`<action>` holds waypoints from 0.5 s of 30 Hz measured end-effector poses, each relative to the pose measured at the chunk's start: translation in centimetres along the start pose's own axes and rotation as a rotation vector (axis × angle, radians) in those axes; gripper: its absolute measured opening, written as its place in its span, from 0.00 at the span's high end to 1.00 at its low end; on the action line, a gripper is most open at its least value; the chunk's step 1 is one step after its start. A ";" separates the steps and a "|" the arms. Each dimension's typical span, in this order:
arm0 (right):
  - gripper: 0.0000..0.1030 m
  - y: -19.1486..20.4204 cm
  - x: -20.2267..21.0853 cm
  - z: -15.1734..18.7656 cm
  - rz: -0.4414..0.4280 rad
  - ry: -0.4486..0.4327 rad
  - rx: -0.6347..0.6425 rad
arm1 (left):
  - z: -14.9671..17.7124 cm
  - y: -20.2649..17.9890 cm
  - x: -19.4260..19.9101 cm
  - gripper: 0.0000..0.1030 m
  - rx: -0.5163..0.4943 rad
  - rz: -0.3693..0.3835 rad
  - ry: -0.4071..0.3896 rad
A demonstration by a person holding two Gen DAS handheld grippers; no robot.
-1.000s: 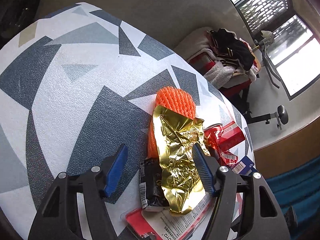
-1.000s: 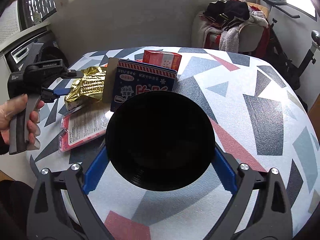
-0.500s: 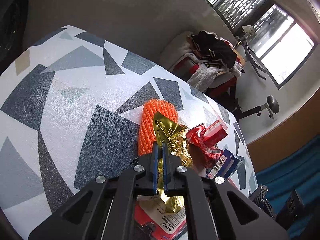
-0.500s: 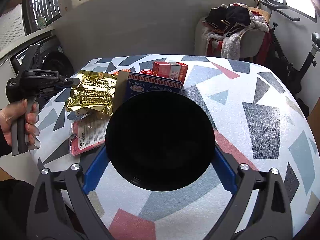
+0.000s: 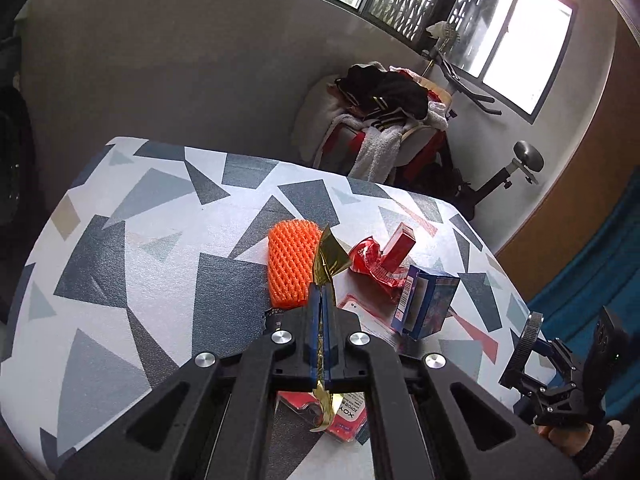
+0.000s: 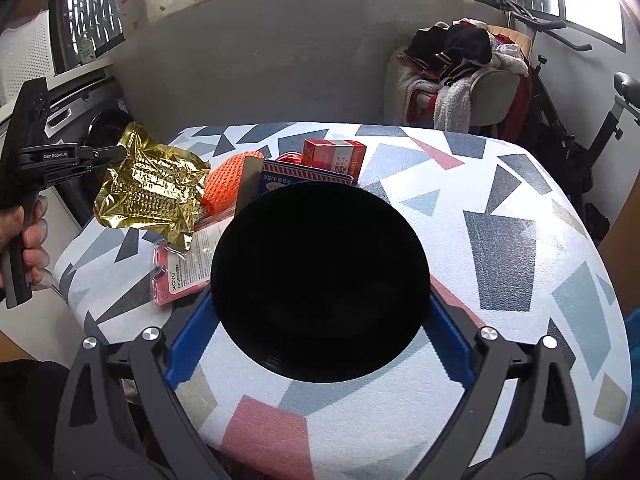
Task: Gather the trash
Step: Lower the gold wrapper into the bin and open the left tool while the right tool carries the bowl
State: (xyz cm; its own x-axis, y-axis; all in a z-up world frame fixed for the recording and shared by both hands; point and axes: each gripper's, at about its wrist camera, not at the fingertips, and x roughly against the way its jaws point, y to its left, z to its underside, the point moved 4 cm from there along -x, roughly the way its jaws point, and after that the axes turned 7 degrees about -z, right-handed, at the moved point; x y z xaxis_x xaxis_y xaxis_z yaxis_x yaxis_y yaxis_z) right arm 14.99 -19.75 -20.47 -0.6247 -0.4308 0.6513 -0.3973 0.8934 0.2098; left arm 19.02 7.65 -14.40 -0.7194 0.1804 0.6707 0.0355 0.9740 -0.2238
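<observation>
Left gripper (image 5: 321,300) clamps gold foil wrapper (image 6: 150,188), lifted off table (image 6: 500,240). Right gripper (image 6: 320,336) grips black round bin (image 6: 320,280) at near edge

Gold foil wrapper (image 6: 150,188), orange foam net (image 5: 291,262), red box (image 6: 334,156), grey-and-white triangle-patterned tablecloth (image 5: 160,240).

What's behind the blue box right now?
Behind the blue box stands a red carton, with a crumpled red wrapper beside it. The black round container hides the box's lower part.
</observation>
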 end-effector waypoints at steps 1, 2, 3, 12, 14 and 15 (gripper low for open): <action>0.10 0.1 0.2 0.0 -0.001 -0.002 0.002 | 0.2 -0.1 0.4 0.98 -0.014 -0.001 -0.002; 0.10 0.2 0.4 0.0 -0.001 -0.005 0.004 | 0.3 -0.2 0.7 0.99 -0.026 -0.003 -0.003; 0.10 0.3 0.5 0.0 -0.002 -0.007 0.006 | 0.5 -0.3 1.1 0.99 -0.035 -0.005 -0.003; 0.10 0.9 1.5 -0.1 -0.010 -0.022 0.019 | 2.0 -0.3 3.3 0.99 -0.073 -0.005 0.004; 0.10 1.0 1.6 -0.2 -0.012 -0.026 0.021 | 2.3 -0.4 3.6 0.99 -0.083 -0.006 0.008; 0.10 1.1 1.7 -0.3 -0.013 -0.029 0.021 | 2.4 -0.4 3.8 0.99 -0.087 -0.006 0.010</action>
State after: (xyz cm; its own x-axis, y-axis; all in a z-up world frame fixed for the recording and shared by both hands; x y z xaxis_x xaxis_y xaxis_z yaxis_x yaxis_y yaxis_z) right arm 13.68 -19.50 -18.90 -0.6385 -0.4464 0.6269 -0.4195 0.8848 0.2028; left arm 14.62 7.60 -13.50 -0.7132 0.1749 0.6788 0.0917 0.9833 -0.1571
